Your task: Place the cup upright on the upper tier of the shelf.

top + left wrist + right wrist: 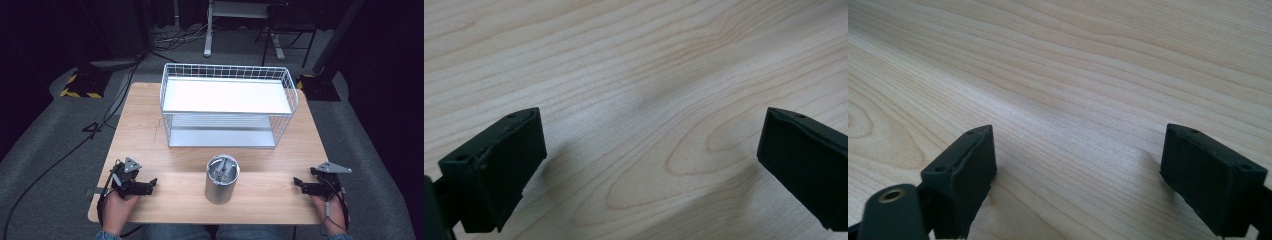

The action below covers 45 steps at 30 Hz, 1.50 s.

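Observation:
A shiny metal cylinder can (222,179) stands upright near the front middle of the wooden table (145,130), its open top showing metal parts inside. Behind it sits a white wire basket shelf (227,104) with two flat levels. My left gripper (150,185) rests low at the front left, held by a hand, pointing right toward the can. My right gripper (298,184) rests at the front right, pointing left toward the can. In the left gripper view the left gripper (651,155) is open over bare wood. In the right gripper view the right gripper (1078,170) is likewise open over bare wood.
Grey carpet surrounds the table. Black cables (85,140) trail across the floor at the left. Desk legs (207,30) and a chair base (285,35) stand behind the table. Yellow-black striped stands (82,85) sit at the far corners.

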### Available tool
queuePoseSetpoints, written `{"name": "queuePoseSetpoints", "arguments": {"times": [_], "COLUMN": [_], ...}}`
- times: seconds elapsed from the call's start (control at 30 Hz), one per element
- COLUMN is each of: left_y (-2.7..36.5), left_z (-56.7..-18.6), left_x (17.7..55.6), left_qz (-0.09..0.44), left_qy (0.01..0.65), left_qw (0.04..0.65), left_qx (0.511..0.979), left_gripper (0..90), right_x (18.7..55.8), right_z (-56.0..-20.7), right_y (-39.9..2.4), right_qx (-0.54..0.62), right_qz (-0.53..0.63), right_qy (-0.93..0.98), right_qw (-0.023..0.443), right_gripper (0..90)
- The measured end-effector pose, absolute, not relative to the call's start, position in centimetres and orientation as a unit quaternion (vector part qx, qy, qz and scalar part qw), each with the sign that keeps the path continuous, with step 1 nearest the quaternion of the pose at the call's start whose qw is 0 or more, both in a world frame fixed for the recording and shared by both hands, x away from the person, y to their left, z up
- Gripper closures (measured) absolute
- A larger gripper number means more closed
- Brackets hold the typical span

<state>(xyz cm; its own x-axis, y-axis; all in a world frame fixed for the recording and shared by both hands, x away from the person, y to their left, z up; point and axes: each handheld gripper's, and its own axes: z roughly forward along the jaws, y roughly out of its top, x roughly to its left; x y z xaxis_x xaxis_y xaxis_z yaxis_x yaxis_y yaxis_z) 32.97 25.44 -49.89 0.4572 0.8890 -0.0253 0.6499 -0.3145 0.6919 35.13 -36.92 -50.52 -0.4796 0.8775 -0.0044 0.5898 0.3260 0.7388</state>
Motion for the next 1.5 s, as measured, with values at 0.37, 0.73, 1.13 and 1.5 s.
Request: {"name": "queuePoseSetpoints", "arguments": {"times": [0.37,0.73,1.13,1.5], "left_y": [25.2,24.4,21.7,18.9], "left_z": [-46.9,-44.6,-42.6,-41.1], "left_x": [31.8,30.4,29.8,29.6], "left_qz": [0.179,0.195,0.180,0.159], "left_qy": [0.469,0.434,0.388,0.335], "left_qw": [0.389,0.450,0.478,0.494], "left_qx": [0.773,0.756,0.767,0.787], "left_gripper": [0.0,0.0,0.0,0.0], "right_x": [35.1,35.1,35.1,35.1], "right_z": [-50.5,-50.5,-50.5,-50.5], "right_y": [-36.9,-36.9,-36.9,-36.9], "right_qx": [0.466,0.466,0.465,0.465], "right_qz": [0.347,0.347,0.346,0.346], "right_qy": [0.787,0.787,0.787,0.787], "right_qw": [0.208,0.209,0.210,0.211], "right_gripper": [15.1,15.4,15.7,15.7]}}
